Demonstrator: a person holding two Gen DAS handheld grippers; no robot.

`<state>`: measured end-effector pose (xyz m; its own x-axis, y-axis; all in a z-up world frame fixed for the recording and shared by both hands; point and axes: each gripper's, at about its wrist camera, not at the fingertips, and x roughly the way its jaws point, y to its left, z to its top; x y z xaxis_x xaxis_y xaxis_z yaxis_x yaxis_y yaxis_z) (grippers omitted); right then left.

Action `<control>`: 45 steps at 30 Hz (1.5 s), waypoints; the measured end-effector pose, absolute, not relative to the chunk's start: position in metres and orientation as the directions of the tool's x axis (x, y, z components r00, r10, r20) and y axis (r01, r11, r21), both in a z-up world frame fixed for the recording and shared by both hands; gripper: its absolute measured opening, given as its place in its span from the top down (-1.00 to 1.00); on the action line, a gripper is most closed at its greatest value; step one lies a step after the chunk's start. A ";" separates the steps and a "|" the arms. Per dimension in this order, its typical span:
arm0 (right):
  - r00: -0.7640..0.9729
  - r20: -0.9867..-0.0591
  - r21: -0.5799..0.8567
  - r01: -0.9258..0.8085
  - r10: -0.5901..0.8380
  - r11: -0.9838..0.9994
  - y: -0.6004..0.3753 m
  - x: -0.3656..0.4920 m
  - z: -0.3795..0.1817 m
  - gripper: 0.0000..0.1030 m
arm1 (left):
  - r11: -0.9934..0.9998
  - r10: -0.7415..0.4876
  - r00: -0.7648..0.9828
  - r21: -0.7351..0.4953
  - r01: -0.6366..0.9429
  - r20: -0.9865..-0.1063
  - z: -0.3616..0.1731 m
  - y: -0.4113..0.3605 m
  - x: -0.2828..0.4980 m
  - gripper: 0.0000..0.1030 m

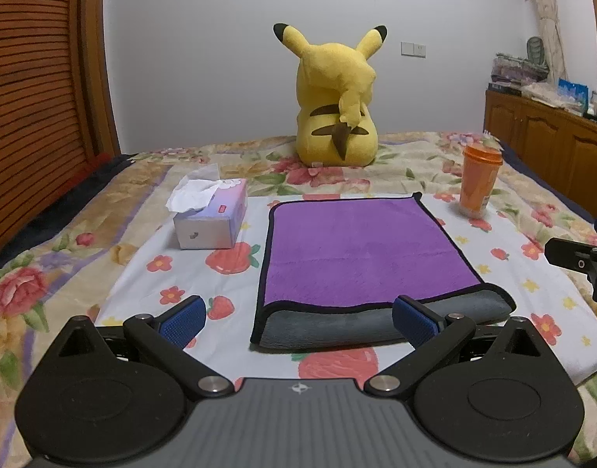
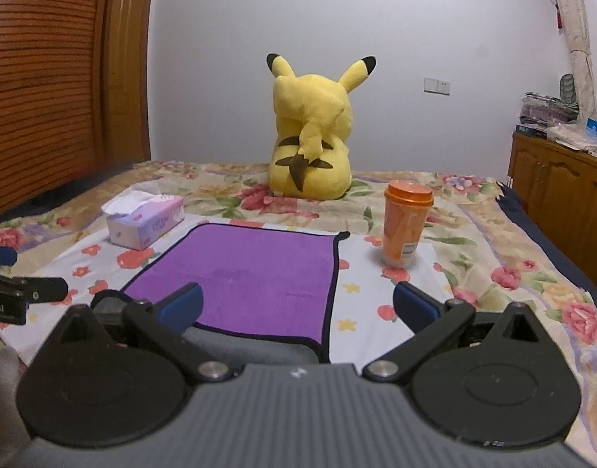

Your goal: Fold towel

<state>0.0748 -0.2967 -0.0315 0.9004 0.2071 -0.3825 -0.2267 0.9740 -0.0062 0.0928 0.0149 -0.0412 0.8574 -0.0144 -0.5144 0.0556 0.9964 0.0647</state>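
Observation:
A purple towel (image 1: 356, 249) with black trim lies flat on a white fruit-print cloth (image 1: 220, 265). Its near edge is turned up, showing a grey underside (image 1: 337, 323). My left gripper (image 1: 298, 321) is open and empty, its blue-padded fingers (image 1: 181, 321) straddling the towel's near left corner. In the right wrist view the towel (image 2: 251, 273) lies ahead. My right gripper (image 2: 298, 308) is open and empty over the near right corner. Part of the right gripper (image 1: 579, 263) shows at the right edge of the left wrist view.
A tissue box (image 1: 212, 214) stands left of the towel. An orange lidded cup (image 1: 479, 179) stands at its far right. A yellow plush toy (image 1: 337, 101) sits behind on the floral bedspread (image 1: 45, 273). A wooden cabinet (image 1: 551, 144) stands at right.

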 end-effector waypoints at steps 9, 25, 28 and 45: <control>0.881 -0.429 -0.030 -0.236 0.201 0.971 -0.292 0.096 -0.042 -1.00 | 0.996 -0.016 0.844 0.067 0.062 -0.536 -0.048 0.018 0.107 -1.00; 0.828 -0.516 -0.015 -0.265 0.220 0.964 -0.288 0.126 -0.058 -1.00 | 0.992 -0.030 0.806 0.081 0.097 -0.591 -0.067 0.027 0.145 -1.00; 0.814 -0.536 -0.018 -0.275 0.223 0.961 -0.286 0.132 -0.063 -1.00 | 0.992 -0.034 0.796 0.078 0.102 -0.604 -0.072 0.029 0.152 -1.00; 0.737 -0.635 0.004 -0.298 0.232 0.955 -0.286 0.160 -0.086 -0.99 | 0.992 -0.050 0.723 0.052 0.118 -0.689 -0.100 0.040 0.191 -0.78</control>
